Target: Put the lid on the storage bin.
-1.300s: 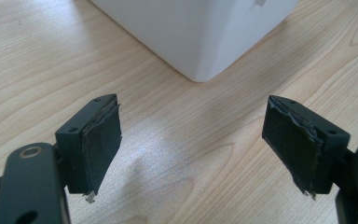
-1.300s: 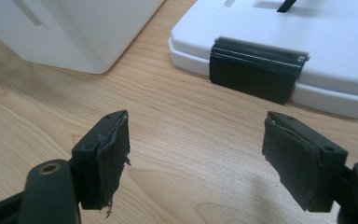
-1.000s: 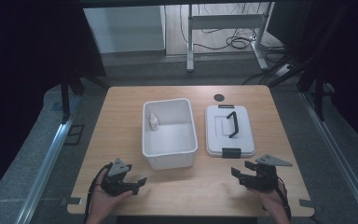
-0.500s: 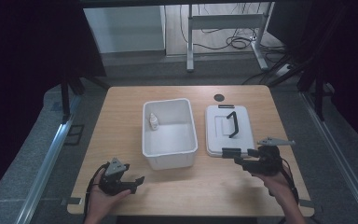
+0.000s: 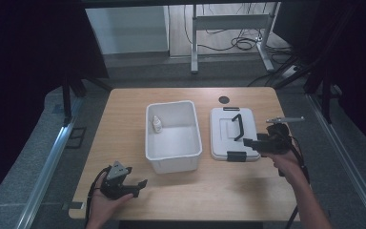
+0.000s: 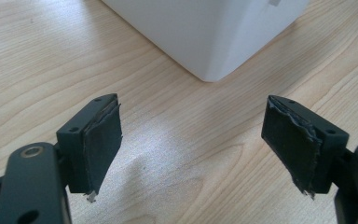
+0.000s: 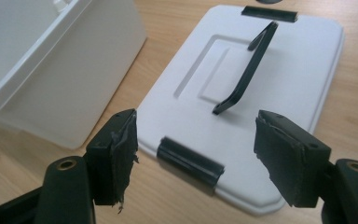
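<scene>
A small bottle [image 5: 157, 124], hard to make out, seems to stand inside the white bin [image 5: 173, 162]. The right gripper [image 7: 193, 140] hovers, jaws apart, over the lid [image 5: 232, 143]'s near edge; the left gripper [image 6: 193, 140], jaws apart, rests low on the bench [image 5: 124, 109].

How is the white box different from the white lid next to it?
The white plastic box is deep and open, with a small bottle inside; the white flat lid lies flat on the table. The lid carries a black handle and clips; the box shows none. Both are white and rectangular.
</scene>
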The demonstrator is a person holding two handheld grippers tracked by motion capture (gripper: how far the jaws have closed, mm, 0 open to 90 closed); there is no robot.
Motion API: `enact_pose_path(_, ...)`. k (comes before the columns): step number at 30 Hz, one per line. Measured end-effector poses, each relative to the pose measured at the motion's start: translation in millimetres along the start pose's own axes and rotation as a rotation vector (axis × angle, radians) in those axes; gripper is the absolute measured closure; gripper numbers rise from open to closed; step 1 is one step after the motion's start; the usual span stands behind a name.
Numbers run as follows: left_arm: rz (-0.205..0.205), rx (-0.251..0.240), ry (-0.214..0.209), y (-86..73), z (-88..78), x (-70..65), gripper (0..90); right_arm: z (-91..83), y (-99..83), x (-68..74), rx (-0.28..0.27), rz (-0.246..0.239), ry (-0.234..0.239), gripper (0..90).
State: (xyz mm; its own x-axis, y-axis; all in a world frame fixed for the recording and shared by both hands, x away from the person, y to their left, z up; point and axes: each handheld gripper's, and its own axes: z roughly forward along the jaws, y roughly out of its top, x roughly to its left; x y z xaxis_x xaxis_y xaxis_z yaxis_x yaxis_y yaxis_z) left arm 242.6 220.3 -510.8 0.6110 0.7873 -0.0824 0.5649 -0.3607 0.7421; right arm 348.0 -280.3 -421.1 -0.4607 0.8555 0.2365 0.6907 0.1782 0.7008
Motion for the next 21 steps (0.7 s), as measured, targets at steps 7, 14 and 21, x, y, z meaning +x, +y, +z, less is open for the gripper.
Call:
enact_pose_path(7, 0.001, 0.000, 0.001, -0.1, -0.3, 0.3, 20.2, 9.4, 23.5, -4.4, 0.046, 0.010, 0.017, 33.6)
enact_pose_path(14, 0.002, 0.001, 0.001, -0.2, -0.1, 0.4, 20.2, 20.6, 48.8, -9.7, 0.108, 0.051, 0.006, 40.7)
enact_pose_path(21, -0.002, -0.006, 0.000, -0.4, -1.5, 1.5, 20.3, 39.8, 65.5, -20.5, 0.195, 0.094, -0.015, 45.5)
